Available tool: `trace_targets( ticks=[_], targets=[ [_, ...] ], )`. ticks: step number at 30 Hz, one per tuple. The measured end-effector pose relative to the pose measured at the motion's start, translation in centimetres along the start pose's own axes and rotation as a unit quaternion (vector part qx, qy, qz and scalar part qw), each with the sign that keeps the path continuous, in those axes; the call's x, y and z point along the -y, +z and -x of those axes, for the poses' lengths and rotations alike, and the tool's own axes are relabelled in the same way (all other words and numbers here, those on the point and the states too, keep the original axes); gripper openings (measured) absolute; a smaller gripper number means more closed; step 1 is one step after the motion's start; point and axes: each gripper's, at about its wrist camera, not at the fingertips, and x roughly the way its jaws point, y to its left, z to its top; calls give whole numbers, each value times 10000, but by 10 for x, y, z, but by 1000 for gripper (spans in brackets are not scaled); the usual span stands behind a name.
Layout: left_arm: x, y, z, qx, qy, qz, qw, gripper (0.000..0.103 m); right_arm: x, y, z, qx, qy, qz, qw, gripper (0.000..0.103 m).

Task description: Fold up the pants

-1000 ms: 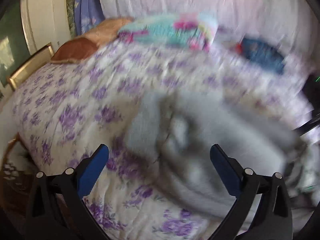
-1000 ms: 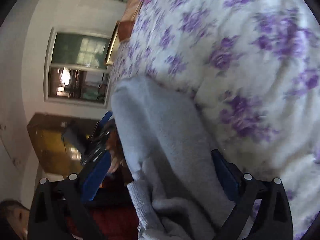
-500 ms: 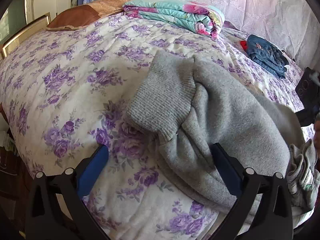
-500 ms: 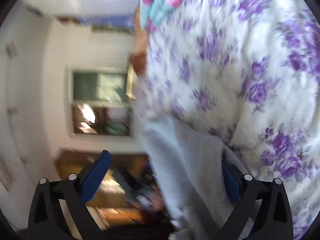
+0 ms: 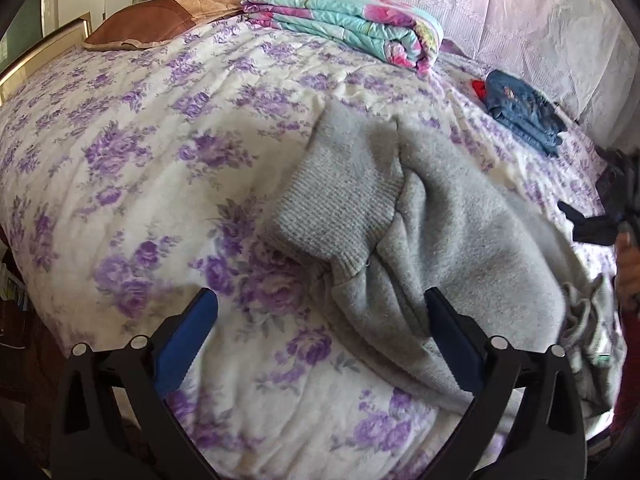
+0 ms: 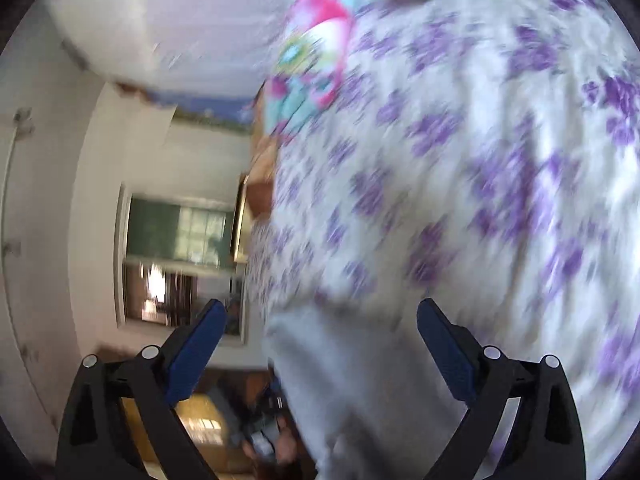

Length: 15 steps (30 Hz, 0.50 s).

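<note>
Grey fleece pants [image 5: 452,248] lie folded over on the purple-flowered bedspread [image 5: 168,168], their ribbed cuffs [image 5: 340,208] pointing away from me toward the bed's middle. My left gripper [image 5: 320,332] hovers just short of the pants' near-left edge, open, with nothing between its blue pads. The right wrist view is rolled sideways and blurred. There my right gripper [image 6: 322,340] is open above the grey pants [image 6: 360,384], holding nothing. At the right edge of the left wrist view a hand [image 5: 628,264] shows beside the pants' bunched waistband.
A folded turquoise-and-pink quilt [image 5: 344,20] and a brown pillow [image 5: 160,20] lie at the bed's far side. Folded blue jeans [image 5: 524,108] rest at the far right by a pale lace curtain. The bed's left edge drops off toward a wooden frame [image 5: 36,56].
The left gripper view has steadied from blur over the pants, and the pants lie still. My right gripper has swung upward and away, so less grey cloth sits between its fingers.
</note>
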Motion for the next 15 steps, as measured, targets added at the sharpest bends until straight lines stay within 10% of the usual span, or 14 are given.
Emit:
trace_targets(
  ticks=[7, 11, 14, 15],
  targets=[
    [30, 11, 38, 498, -236, -348, 9979, 99, -15, -38, -36, -908, -431, 546, 9934, 100],
    [53, 18, 26, 584, 74, -544, 9968, 99, 9, -27, -36, -539, -637, 294, 9961, 99],
    [46, 17, -15, 63, 1192, -599, 9910, 99, 9, -22, -12, 117, -1025, 172, 9945, 99],
    [33, 14, -23, -69, 912, -418, 9949, 99, 8, -23, -5, 192, -1057, 130, 9941, 99]
  ],
)
